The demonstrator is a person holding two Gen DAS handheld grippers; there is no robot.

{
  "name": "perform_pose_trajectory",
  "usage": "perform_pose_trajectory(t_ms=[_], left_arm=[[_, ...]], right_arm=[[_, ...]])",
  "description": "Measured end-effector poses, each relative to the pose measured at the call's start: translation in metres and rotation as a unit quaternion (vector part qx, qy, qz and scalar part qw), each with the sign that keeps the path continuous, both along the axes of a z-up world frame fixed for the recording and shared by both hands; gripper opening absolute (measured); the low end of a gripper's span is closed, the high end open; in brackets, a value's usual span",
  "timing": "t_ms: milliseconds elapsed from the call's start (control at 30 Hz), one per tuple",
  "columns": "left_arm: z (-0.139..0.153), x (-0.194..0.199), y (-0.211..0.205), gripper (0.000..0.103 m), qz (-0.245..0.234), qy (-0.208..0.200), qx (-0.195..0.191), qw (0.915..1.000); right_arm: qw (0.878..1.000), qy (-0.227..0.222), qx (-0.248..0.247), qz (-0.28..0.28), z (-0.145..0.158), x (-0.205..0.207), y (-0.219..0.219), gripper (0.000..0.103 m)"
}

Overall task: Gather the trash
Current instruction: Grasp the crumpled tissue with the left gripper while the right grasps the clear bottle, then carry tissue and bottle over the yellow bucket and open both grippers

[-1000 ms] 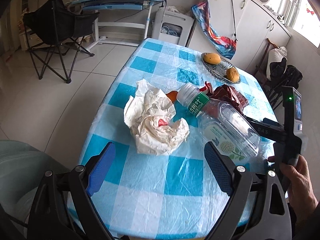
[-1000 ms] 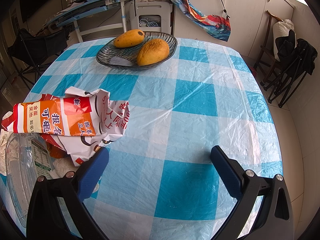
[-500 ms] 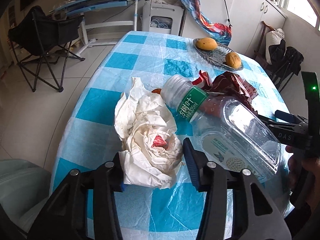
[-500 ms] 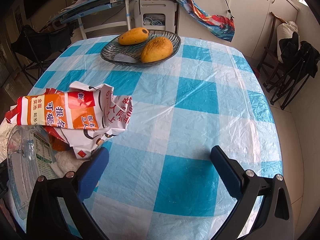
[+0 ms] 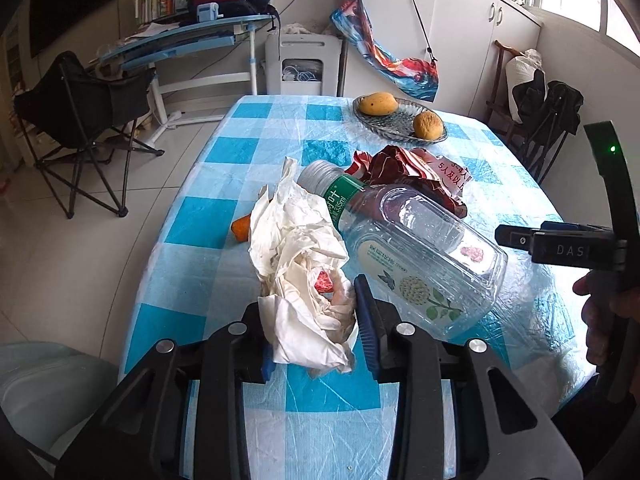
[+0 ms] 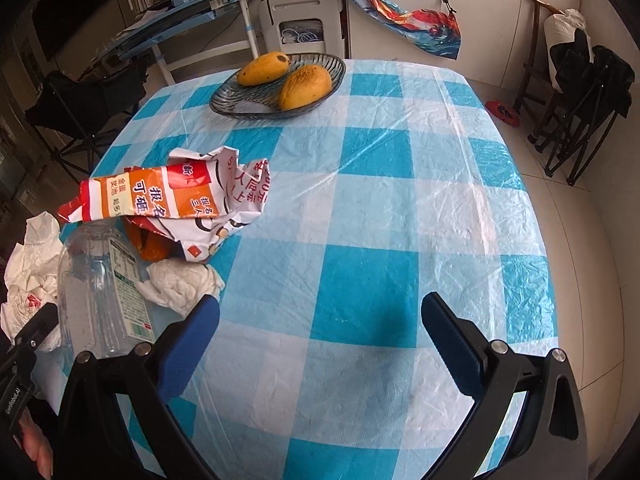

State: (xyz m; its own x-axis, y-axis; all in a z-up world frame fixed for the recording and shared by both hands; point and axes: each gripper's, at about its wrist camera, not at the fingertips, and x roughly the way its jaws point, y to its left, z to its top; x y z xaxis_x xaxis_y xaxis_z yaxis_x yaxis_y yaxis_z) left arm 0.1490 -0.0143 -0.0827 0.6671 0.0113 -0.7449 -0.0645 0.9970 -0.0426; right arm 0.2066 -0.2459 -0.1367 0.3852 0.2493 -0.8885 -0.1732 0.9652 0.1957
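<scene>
My left gripper (image 5: pixel 316 336) is shut on a crumpled white paper wad (image 5: pixel 304 264) with a red spot, at the table's near left. An empty clear plastic bottle (image 5: pixel 412 248) with a green label lies on its side just right of it. A crumpled red and white wrapper (image 5: pixel 412 172) lies behind the bottle. My right gripper (image 6: pixel 320 340) is open and empty over bare tablecloth. In the right wrist view the wrapper (image 6: pixel 180 204), the bottle (image 6: pixel 104 288) and a smaller white tissue (image 6: pixel 180 284) lie to its left.
A glass dish (image 5: pixel 400 128) with two mangoes stands at the table's far side; it also shows in the right wrist view (image 6: pixel 280 88). A small orange piece (image 5: pixel 242 228) lies left of the wad. Folding chairs stand left and right of the blue checked table (image 6: pixel 380 200).
My left gripper moved forward and closed on the white paper wad. The right gripper stayed open and shifted slightly.
</scene>
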Motion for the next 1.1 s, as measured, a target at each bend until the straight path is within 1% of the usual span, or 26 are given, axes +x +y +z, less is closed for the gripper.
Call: perform_pose_trajectory(t_ms=[133, 300, 400, 500, 567, 667, 833, 900, 933, 967, 1033, 1067, 1100], left_arm=[[0.006, -0.012, -0.001, 0.032, 0.001, -0.009, -0.003, 1.0000], [0.012, -0.026, 0.000, 0.032, 0.001, -0.017, -0.009, 0.9998], [0.014, -0.036, 0.005, 0.032, 0.005, -0.017, -0.022, 0.9996], [0.020, -0.048, 0.013, 0.032, 0.012, -0.022, -0.039, 0.9989], [0.024, -0.056, 0.019, 0.032, 0.019, -0.027, -0.048, 0.9983], [0.027, -0.065, 0.031, 0.032, 0.034, -0.029, -0.077, 0.9960], [0.019, -0.082, 0.054, 0.032, 0.056, -0.020, -0.155, 0.9861], [0.016, -0.087, 0.055, 0.032, 0.052, -0.017, -0.171, 0.9838], [0.015, -0.090, 0.052, 0.032, 0.047, -0.015, -0.173, 0.9837], [0.014, -0.093, 0.048, 0.032, 0.041, -0.013, -0.172, 0.9841], [0.010, -0.101, 0.037, 0.032, 0.028, -0.006, -0.169, 0.9852], [0.006, -0.105, 0.032, 0.032, 0.022, 0.000, -0.168, 0.9855], [0.003, -0.109, 0.027, 0.032, 0.016, 0.007, -0.167, 0.9858]], right_arm=[[0.999, -0.025, 0.019, 0.005, 0.019, -0.009, 0.003, 0.097], [0.997, -0.055, 0.030, 0.036, 0.034, -0.022, 0.021, 0.097], [0.995, -0.066, 0.033, 0.062, 0.039, -0.029, 0.036, 0.097], [0.993, -0.066, 0.040, 0.087, 0.039, -0.033, 0.055, 0.097], [0.992, -0.065, 0.035, 0.104, 0.036, -0.036, 0.068, 0.097], [0.990, -0.065, 0.031, 0.125, 0.031, -0.038, 0.086, 0.097], [0.988, -0.065, 0.016, 0.137, 0.023, -0.035, 0.103, 0.096], [0.988, -0.064, 0.012, 0.143, 0.020, -0.035, 0.109, 0.092], [0.987, -0.063, 0.007, 0.149, 0.017, -0.035, 0.113, 0.085], [0.986, -0.060, 0.003, 0.155, 0.015, -0.035, 0.117, 0.081], [0.985, -0.054, -0.006, 0.164, 0.008, -0.035, 0.123, 0.067], [0.984, -0.051, -0.002, 0.169, 0.006, -0.035, 0.123, 0.065], [0.984, -0.050, 0.008, 0.172, 0.006, -0.037, 0.122, 0.061]])
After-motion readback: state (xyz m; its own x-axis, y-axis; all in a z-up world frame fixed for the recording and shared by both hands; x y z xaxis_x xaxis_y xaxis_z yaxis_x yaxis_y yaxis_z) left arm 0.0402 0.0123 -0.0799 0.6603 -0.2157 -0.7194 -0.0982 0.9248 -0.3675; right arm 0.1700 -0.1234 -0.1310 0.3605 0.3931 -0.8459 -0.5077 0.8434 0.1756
